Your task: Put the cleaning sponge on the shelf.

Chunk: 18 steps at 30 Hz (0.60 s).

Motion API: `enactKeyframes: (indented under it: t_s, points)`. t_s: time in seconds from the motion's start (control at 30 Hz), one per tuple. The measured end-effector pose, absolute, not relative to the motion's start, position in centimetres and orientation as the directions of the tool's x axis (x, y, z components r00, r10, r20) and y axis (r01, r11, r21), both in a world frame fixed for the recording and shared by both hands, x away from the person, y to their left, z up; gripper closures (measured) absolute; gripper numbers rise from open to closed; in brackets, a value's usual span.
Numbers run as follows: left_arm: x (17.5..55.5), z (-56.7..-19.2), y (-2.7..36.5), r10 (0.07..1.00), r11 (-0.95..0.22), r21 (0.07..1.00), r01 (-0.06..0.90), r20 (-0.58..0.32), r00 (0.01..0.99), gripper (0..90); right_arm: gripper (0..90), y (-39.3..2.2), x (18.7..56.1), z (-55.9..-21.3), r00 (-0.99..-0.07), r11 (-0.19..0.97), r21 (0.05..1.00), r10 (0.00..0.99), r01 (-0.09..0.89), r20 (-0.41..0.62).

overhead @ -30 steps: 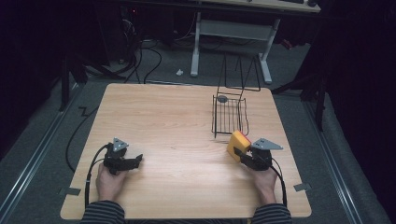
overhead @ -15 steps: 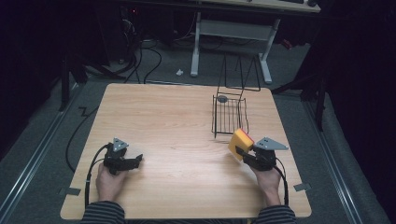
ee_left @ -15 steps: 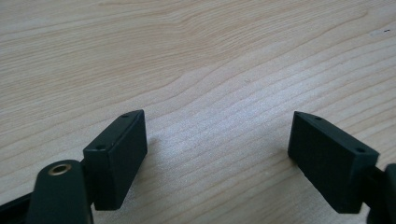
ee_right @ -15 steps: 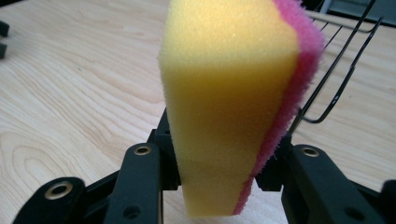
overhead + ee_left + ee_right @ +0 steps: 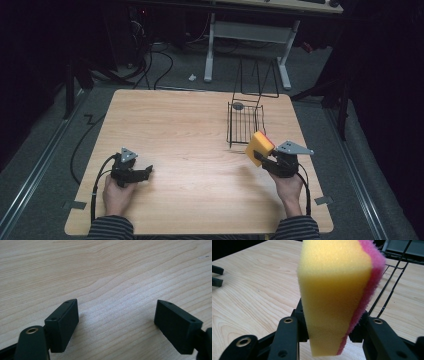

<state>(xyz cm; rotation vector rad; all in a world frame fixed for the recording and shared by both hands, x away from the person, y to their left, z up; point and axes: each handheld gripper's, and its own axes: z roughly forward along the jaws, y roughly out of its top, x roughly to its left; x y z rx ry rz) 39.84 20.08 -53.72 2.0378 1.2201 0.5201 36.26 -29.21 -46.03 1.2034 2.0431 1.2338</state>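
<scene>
Yellow foam sponge (image 5: 259,145) with a pink scouring layer is clamped upright between the jaws of the right gripper (image 5: 267,159), raised clear of the desk (image 5: 190,130) near its right front area. Just beyond the sponge stands a black wire basket (image 5: 244,122). Left gripper (image 5: 142,173) rests low over the desk at front left; its jaws stand wide apart with bare wood between them
</scene>
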Motion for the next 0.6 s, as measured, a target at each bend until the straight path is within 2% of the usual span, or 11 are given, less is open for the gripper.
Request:
enactKeyframes:
  t_s: [0.37, 0.6]
  points:
    - [39.8, -53.7, 20.1, 0.879, -0.315, 0.735, 0.600, -0.013, 0.477, 20.3, 61.8, -29.3, 37.6, -44.8, -0.487, 0.186, 0.877, 0.871, 0.443, 0.062]
    - [39.8, -53.7, 20.1, 0.880, -0.310, 0.736, 0.602, -0.017, 0.474, 20.8, 61.8, -29.1, 39.8, -44.2, -0.444, 0.188, 0.874, 0.895, 0.448, 0.036]
